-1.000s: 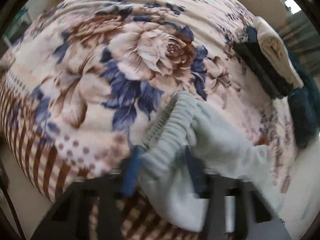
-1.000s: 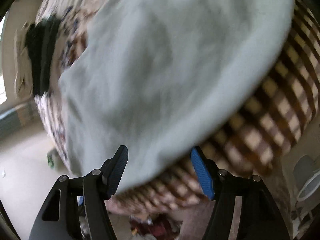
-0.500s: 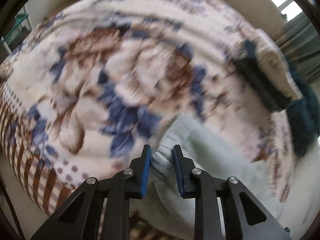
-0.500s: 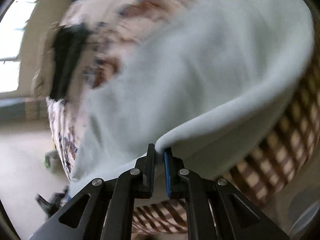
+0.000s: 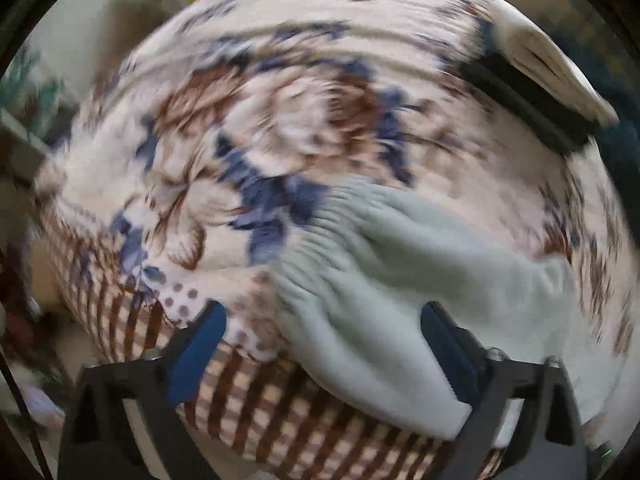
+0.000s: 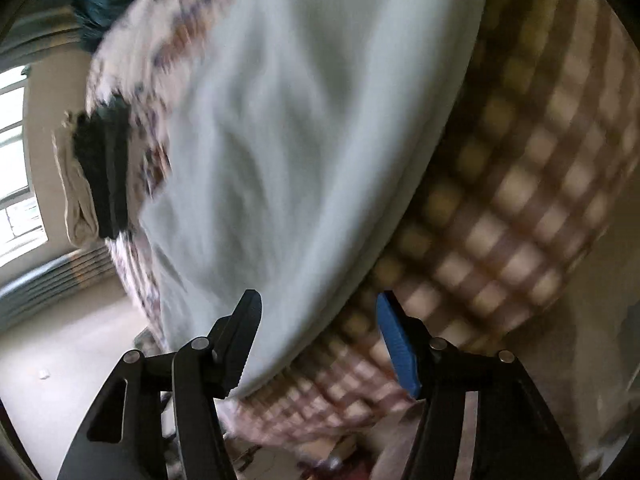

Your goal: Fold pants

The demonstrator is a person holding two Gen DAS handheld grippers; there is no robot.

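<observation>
My pants (image 5: 420,280) are soft, matt pale cloth with a ribbed elastic waistband (image 5: 320,232). Under them the blanket (image 5: 280,120) looks fleecy and matt, printed with flowers and checks. My left gripper (image 5: 324,344) and right gripper (image 6: 318,340) are matt black plastic with ridged blue pads (image 6: 396,344) and shiny metal pins (image 6: 437,344).

This is a bedroom in a home: a bed covered by a fleecy cream blanket with brown and blue roses and a checked border (image 5: 256,128), folded dark and cream clothes (image 5: 536,76) stacked on it, a bright window (image 6: 12,168) beside it.
</observation>
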